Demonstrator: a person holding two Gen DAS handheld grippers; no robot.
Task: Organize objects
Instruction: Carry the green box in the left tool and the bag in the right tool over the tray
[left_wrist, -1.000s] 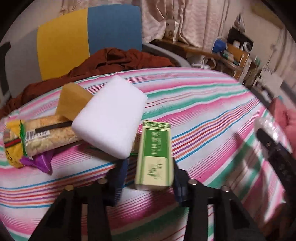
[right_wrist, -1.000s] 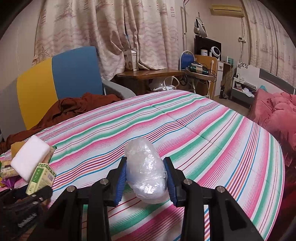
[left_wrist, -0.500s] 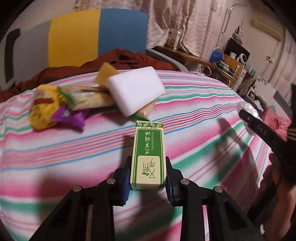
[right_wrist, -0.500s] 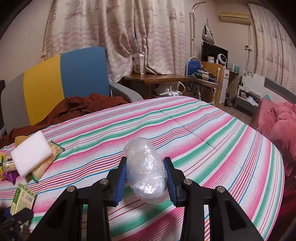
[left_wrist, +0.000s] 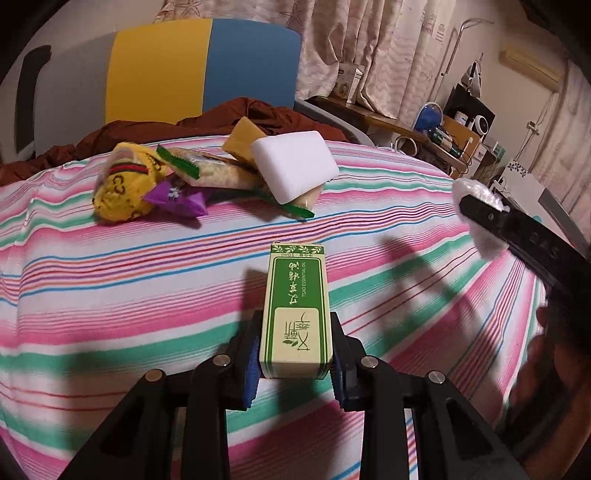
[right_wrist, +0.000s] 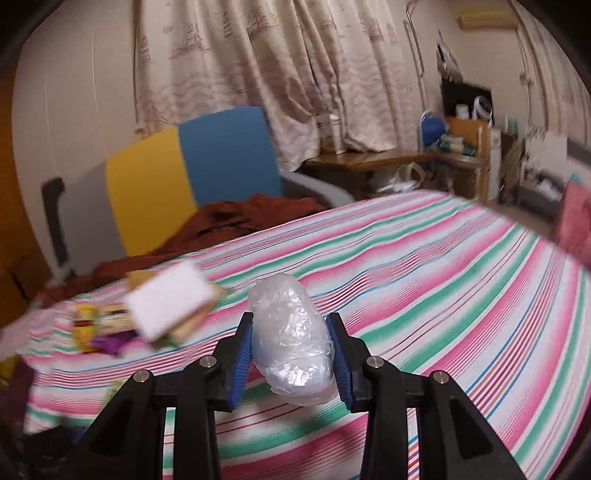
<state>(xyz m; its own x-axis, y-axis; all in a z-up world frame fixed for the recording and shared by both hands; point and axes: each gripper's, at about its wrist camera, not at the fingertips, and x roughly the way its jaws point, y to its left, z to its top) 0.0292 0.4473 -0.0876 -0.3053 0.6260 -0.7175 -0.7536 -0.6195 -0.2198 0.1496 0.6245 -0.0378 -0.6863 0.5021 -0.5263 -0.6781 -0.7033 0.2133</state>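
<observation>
Clamping a stiff, light green box (left_wrist: 295, 314) by its long sides, the left gripper (left_wrist: 295, 354) held it above the bed; the right gripper (right_wrist: 293, 350) pinched a soft, crushable plastic bundle (right_wrist: 290, 339).

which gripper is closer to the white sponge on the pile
Left. The left gripper, shut on the green box, faces the white sponge directly; the right gripper, holding the plastic bundle, is off to the side.

Striped bed (left_wrist: 110, 302) carries sponge (left_wrist: 295, 166), snacks (left_wrist: 218, 171), pouch (left_wrist: 123, 188).
</observation>
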